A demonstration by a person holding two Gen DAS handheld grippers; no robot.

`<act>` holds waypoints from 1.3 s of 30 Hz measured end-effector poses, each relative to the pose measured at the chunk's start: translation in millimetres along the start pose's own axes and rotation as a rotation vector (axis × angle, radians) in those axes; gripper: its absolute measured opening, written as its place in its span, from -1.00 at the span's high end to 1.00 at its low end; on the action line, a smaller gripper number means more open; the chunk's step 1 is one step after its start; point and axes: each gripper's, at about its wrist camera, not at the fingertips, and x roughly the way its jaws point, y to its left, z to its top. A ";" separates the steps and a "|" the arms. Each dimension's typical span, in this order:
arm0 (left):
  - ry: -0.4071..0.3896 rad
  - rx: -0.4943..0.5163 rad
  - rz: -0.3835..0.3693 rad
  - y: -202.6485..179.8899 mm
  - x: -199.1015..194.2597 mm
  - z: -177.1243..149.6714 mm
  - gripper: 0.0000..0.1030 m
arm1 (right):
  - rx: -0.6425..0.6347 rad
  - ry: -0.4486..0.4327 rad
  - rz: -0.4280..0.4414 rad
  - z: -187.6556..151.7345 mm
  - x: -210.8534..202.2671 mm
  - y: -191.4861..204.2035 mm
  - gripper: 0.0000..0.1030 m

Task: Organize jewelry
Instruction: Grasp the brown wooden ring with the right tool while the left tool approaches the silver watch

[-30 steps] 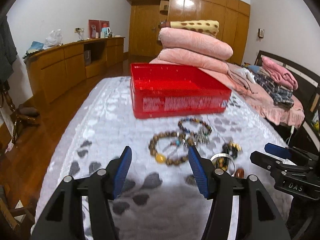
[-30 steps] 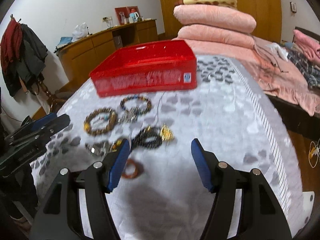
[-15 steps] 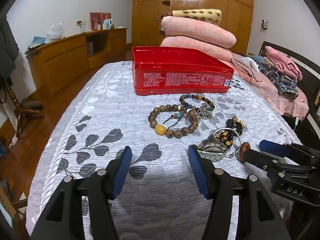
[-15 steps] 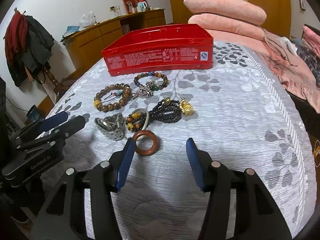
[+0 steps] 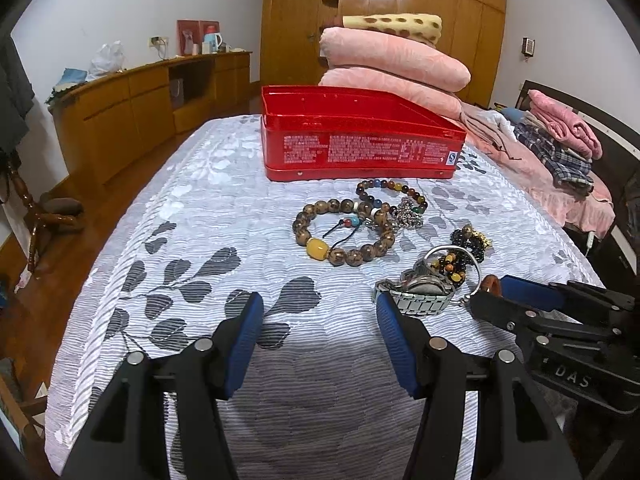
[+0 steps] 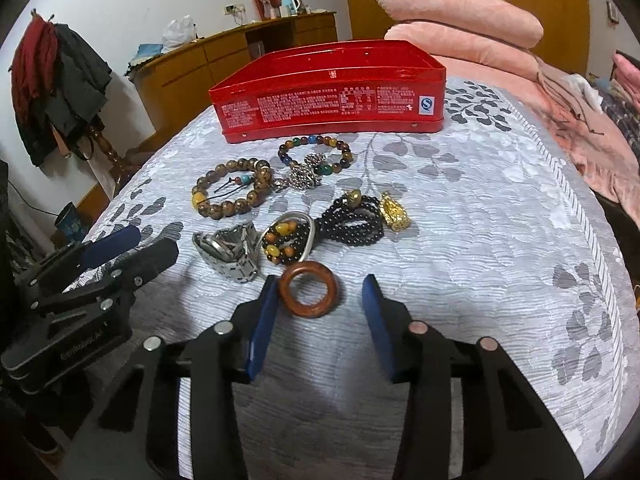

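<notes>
A red tin box (image 5: 360,152) (image 6: 332,96) stands open on the bed, with the jewelry spread in front of it. The pieces include a brown bead bracelet (image 5: 344,236) (image 6: 232,192), a multicolour bead bracelet (image 6: 316,152), a metal watch (image 5: 420,292) (image 6: 232,252), a silver bangle (image 6: 308,236) and a black bead strand with gold charms (image 6: 356,220). A brown wooden ring (image 6: 308,290) (image 5: 491,284) lies flat between the jaws of my right gripper (image 6: 320,284) (image 5: 490,298). Those jaws are closing; the ring sits against the left pad and apart from the right. My left gripper (image 5: 319,304) (image 6: 156,242) is open over bare bedspread.
The grey leaf-patterned bedspread (image 5: 192,216) drops off at its left and near edges. Folded pink blankets (image 5: 396,68) are stacked behind the box. A wooden cabinet (image 5: 132,112) lines the left wall, and clothes (image 5: 560,140) lie on the right.
My right gripper has come forward and down over the wooden ring, and its jaws have narrowed around it. The left gripper keeps the same width.
</notes>
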 end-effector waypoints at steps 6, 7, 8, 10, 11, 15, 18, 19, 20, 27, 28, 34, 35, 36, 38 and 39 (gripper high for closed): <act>-0.010 0.001 -0.014 -0.7 -2.6 2.2 -0.13 | -0.013 0.004 0.031 1.4 2.6 3.4 0.44; -0.011 0.003 -0.018 -1.5 -2.8 2.9 -0.13 | -0.013 0.004 0.032 1.7 2.5 3.7 0.44; -0.011 0.004 -0.021 -2.3 -3.0 3.2 -0.13 | -0.011 0.004 0.033 1.7 2.2 3.3 0.44; -0.011 0.006 -0.032 -4.1 -3.3 3.6 -0.13 | -0.009 0.002 0.029 1.8 1.6 3.5 0.44; -0.012 0.008 -0.039 -5.2 -3.5 3.7 -0.13 | -0.008 -0.002 0.025 1.9 0.4 3.0 0.44; -0.010 0.022 -0.070 -10.8 -2.2 4.9 -0.13 | 0.009 -0.016 0.009 2.5 -7.1 -3.9 0.44; -0.001 0.026 -0.101 -15.5 -0.5 6.6 -0.13 | 0.021 -0.023 0.002 2.3 -12.4 -9.1 0.44; 0.002 0.026 -0.110 -16.9 -0.4 6.6 -0.13 | 0.024 -0.024 0.000 2.1 -13.3 -10.5 0.44; 0.006 0.027 -0.120 -19.1 0.1 6.7 -0.13 | 0.025 -0.024 -0.001 1.8 -13.5 -11.7 0.44; 0.032 0.035 -0.166 -35.1 7.6 8.6 -0.21 | 0.034 -0.021 -0.005 0.8 -13.9 -16.7 0.44; 0.036 0.035 -0.169 -36.8 9.2 9.2 -0.22 | 0.037 -0.022 -0.007 0.4 -14.6 -18.1 0.44; 0.065 0.039 -0.152 -44.8 21.8 10.3 -0.28 | 0.051 -0.025 -0.014 -0.4 -16.6 -25.8 0.44; 0.074 0.031 -0.151 -43.8 24.0 10.4 -0.28 | 0.054 -0.025 -0.014 0.0 -16.0 -26.8 0.44; 0.080 0.021 -0.156 -42.1 25.2 10.7 -0.28 | 0.056 -0.025 -0.015 -0.2 -15.8 -27.8 0.44; 0.079 -0.004 -0.173 -37.8 25.1 10.5 -0.25 | 0.061 -0.025 -0.015 -0.6 -15.0 -28.9 0.44; 0.080 -0.008 -0.173 -36.8 25.4 10.3 -0.12 | 0.062 -0.023 -0.013 -0.8 -14.3 -29.1 0.44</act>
